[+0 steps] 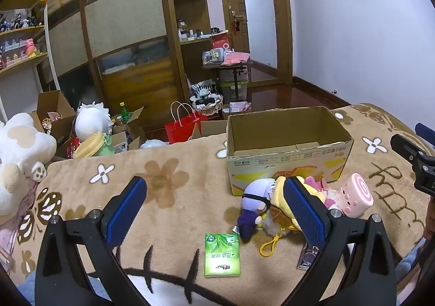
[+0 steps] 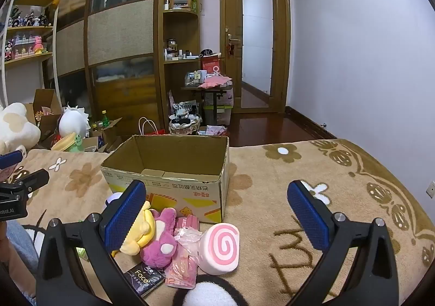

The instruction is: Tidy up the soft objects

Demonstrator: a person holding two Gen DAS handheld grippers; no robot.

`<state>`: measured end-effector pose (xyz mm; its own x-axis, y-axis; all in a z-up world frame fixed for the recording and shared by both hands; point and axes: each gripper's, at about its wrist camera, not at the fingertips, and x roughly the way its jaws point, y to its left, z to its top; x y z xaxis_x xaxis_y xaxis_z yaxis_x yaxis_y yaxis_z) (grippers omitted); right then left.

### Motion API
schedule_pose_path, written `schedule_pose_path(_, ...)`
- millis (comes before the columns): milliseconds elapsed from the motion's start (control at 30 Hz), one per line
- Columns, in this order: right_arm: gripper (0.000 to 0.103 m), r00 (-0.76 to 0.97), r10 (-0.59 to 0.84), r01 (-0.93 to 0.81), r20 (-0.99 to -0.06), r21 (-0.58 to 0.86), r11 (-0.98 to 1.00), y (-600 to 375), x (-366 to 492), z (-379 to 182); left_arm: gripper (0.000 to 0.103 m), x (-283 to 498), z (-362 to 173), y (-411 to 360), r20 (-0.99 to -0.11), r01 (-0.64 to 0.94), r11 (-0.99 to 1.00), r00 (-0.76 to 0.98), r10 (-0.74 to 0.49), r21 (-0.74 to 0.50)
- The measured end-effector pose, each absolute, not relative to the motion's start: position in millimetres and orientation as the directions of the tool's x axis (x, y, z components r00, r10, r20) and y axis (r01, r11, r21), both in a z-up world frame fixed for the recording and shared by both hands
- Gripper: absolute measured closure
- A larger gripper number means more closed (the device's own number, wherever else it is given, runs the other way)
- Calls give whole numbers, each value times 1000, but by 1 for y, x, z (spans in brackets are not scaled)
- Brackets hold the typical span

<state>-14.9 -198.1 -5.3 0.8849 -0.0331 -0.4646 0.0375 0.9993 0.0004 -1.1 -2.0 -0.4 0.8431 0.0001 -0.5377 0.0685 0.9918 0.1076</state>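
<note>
Right wrist view: both the right gripper and left gripper gape wide and empty, and the swirl plush looks light and squashy, best pinched across its flat faces.

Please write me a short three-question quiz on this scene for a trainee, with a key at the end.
1. True or false: the cardboard box already holds a plush toy.
2. Multiple choice: which item lies nearest the camera in the left wrist view? A) the green tissue pack B) the pink swirl roll toy C) the purple-clothed doll
3. Fill in: the left hand-held gripper and the right hand-held gripper are both ____.

Key
1. False: the part of the inside that shows is bare, and the toys lie on the blanket in front of the box.
2. A
3. open
</note>
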Motion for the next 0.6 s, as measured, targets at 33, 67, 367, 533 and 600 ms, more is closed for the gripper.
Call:
schedule_pose_path(33, 0, 885, -33, 37, -465, 0, 999, -198, -15, -5, 3, -1, 0, -2, -538, 69, 992, 843, 0, 107)
schedule_pose_path(67, 0, 885, -33, 38, -465, 0, 999, -198, -15, -5, 3, -1, 0, -2, -538, 69, 992, 843, 0, 107)
schedule_pose_path(367, 0, 886, -35, 39, -462, 0, 999, -199, -14, -6, 3, -1, 0, -1, -538, 70, 992, 843, -2, 107)
schedule_pose_path(533, 0, 887, -35, 39, -460, -1, 999, -198, -14, -6, 3, -1, 1, 1, -536, 68, 992, 844, 1, 109)
schedule_pose_path(600, 0, 887, -35, 39, -461, -1, 999, -199, -14, -6, 3, -1, 1, 1, -537, 68, 992, 844, 2, 110)
